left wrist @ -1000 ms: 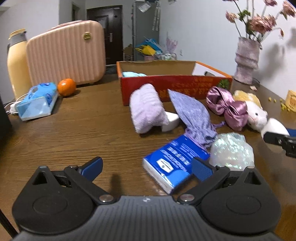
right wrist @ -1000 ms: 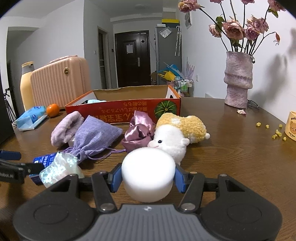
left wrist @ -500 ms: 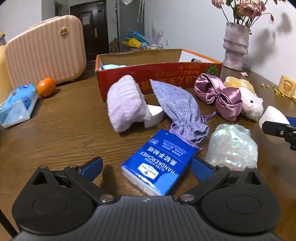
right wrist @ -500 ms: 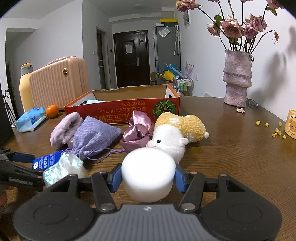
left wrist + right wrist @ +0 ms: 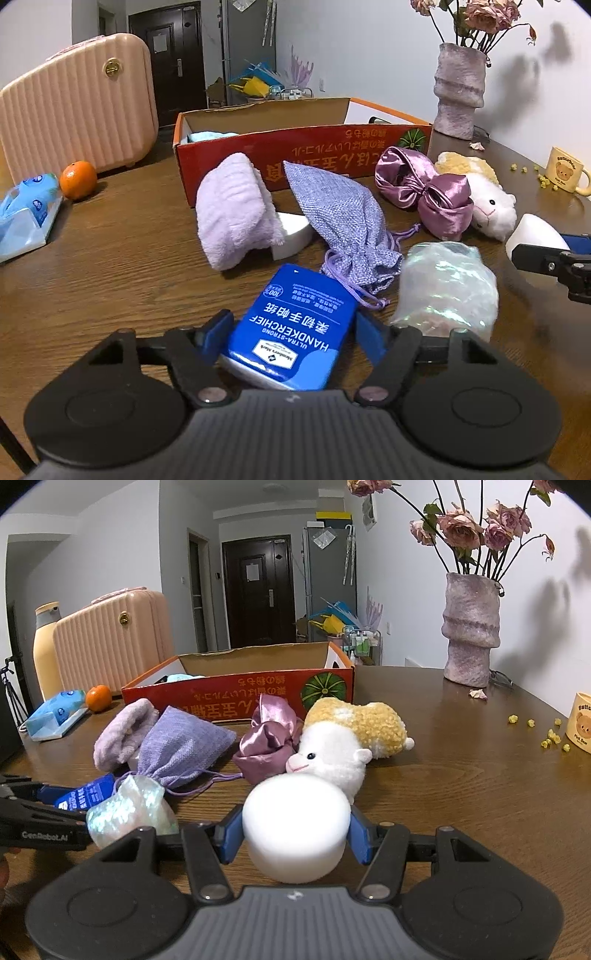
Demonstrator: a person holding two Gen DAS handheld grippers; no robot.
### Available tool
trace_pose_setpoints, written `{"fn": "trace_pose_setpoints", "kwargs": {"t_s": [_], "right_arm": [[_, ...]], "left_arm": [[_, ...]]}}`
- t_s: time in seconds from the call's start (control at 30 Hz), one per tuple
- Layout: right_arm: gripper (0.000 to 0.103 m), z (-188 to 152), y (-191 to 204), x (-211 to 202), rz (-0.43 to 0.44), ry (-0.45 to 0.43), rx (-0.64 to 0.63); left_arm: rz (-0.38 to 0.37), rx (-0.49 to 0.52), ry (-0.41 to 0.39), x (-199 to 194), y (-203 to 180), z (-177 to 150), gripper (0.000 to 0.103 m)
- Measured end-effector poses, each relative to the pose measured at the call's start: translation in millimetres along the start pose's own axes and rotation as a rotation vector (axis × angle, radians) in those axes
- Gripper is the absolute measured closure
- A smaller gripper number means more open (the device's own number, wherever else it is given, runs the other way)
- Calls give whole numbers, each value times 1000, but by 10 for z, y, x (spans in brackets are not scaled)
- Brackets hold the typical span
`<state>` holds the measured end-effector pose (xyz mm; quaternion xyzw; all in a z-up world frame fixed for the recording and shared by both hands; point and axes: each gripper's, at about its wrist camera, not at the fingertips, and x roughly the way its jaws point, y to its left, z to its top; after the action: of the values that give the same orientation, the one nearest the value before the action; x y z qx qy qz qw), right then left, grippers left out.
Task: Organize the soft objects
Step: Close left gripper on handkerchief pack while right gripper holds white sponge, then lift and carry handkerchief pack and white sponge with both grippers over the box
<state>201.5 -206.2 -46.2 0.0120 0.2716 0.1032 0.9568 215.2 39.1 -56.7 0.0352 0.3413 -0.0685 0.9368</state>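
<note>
A blue handkerchief pack lies on the wooden table between the fingers of my left gripper. Its jaws are closing, and both blue pads touch the pack's sides. My right gripper is shut on a round white foam puck, held just above the table. Ahead lie a lilac towel, a purple drawstring pouch, a satin bow, a plush sheep and a shimmery bag. Behind them stands the red cardboard box, with something light blue inside.
A pink suitcase, an orange and a blue wipes pack sit at the left. A vase of flowers and a bear mug stand at the right, with yellow crumbs near the mug. A white block lies under the towel.
My left gripper moved forward so that the blue pack now sits between its fingers. Its jaws came in from wide open to the pack's sides. The right gripper kept still with the puck.
</note>
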Motion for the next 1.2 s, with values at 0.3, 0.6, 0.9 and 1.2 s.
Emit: {"fn": "trace_pose_setpoints", "kwargs": {"t_s": [0.3, 0.6, 0.9, 1.2], "right_arm": [[47, 3, -18, 13, -1, 0, 7], [47, 9, -28, 9, -5, -4, 14], [47, 17, -35, -30, 11, -26, 17], [47, 25, -25, -100, 28, -73, 14]], "left_arm": [[38, -41, -20, -47, 79, 19, 49], [61, -64, -68, -177, 92, 4, 50], [88, -96, -152, -403, 113, -2, 50], [92, -154, -207, -565, 181, 16, 50]]}}
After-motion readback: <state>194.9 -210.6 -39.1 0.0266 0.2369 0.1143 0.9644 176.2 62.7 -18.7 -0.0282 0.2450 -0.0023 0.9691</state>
